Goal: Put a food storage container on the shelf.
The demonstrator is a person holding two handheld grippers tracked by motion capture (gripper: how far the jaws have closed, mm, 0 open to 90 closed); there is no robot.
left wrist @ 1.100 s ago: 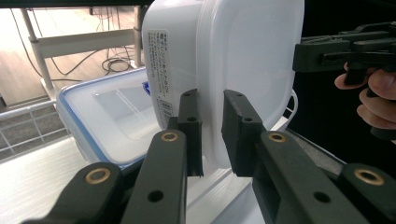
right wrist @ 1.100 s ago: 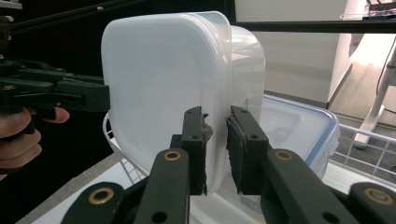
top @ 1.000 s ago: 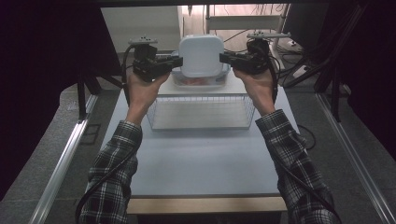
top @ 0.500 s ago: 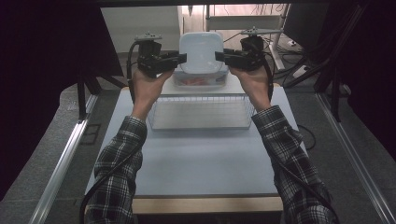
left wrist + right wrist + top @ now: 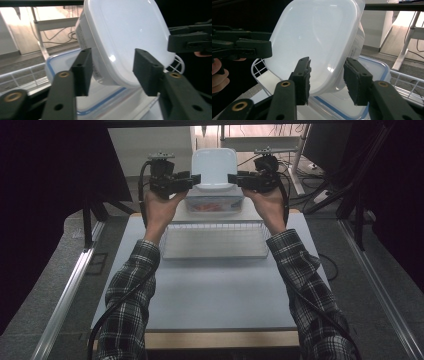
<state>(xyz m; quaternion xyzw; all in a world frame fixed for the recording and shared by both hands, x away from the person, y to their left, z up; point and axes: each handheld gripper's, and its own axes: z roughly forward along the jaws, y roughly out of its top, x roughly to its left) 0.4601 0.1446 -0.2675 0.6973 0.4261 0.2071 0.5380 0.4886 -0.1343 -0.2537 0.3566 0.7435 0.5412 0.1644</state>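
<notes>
A white plastic container (image 5: 215, 167) stands tilted on edge on a blue-rimmed lidded box (image 5: 215, 206) at the table's far end. My left gripper (image 5: 196, 179) is at its left side and my right gripper (image 5: 233, 178) at its right. In the left gripper view the container's rim (image 5: 125, 32) lies between the jaws of my left gripper (image 5: 115, 71), which have just been opening; the pads stand off it. In the right gripper view my right gripper (image 5: 327, 80) likewise straddles the rim (image 5: 312, 32), its jaws just opened and not pressing.
A shallow white wire basket (image 5: 215, 242) sits on the pale table (image 5: 215, 295) in front of the box. A white wire rack (image 5: 259, 70) shows beside the box. Metal frames and cables stand behind the table.
Both hands carried the white container a little farther back and tipped it up on edge over the blue-rimmed box. Both pairs of jaws have widened.
</notes>
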